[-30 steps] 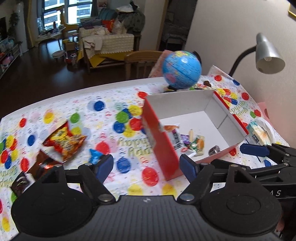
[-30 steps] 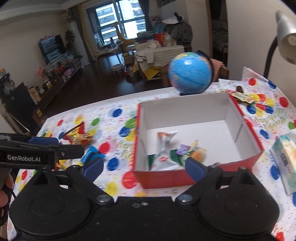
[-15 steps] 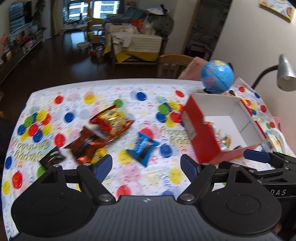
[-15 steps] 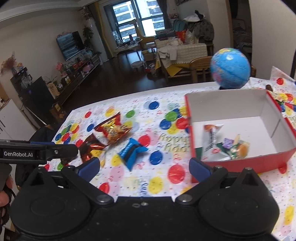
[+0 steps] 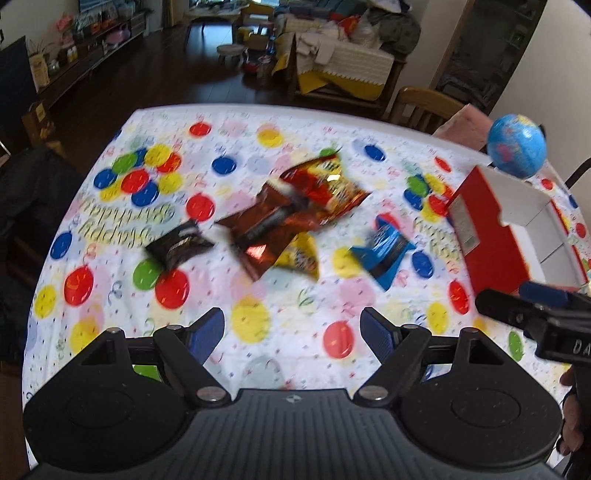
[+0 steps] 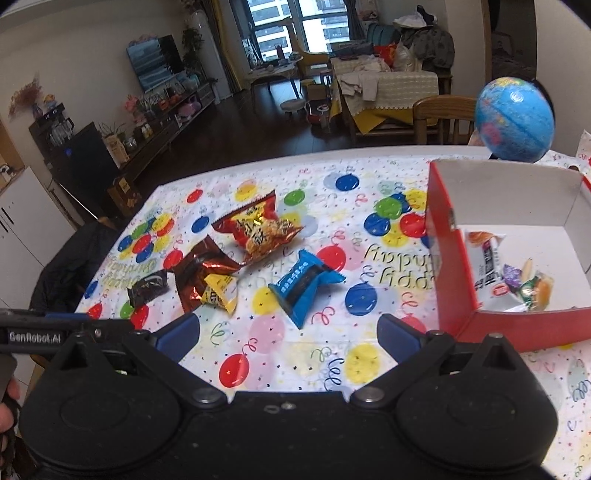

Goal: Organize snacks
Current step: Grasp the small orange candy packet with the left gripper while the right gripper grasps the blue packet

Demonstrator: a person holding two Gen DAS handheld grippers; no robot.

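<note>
Both grippers, left gripper [image 5: 291, 330] and right gripper [image 6: 288, 334], gape wide and empty above loose snack packets [image 6: 258, 230]; the blue packet [image 6: 304, 282] lies diagonally beside the red box [image 6: 448, 280]. The left gripper reads "GenRobot.AI".

White balloon-print cloth [image 6: 295, 354] with coloured dots covers the tabletop; blue round globe [image 6: 515, 120] at its far right edge; wooden chair [image 6: 441, 110] behind the tabletop; cluttered sofa with cream throw [image 6: 391, 83] further back; flat-screen TV [image 6: 155, 61] on left wall; large window [image 6: 295, 26] beyond.

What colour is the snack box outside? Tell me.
Red outside, white inside; the box shows best in the right wrist view.
</note>
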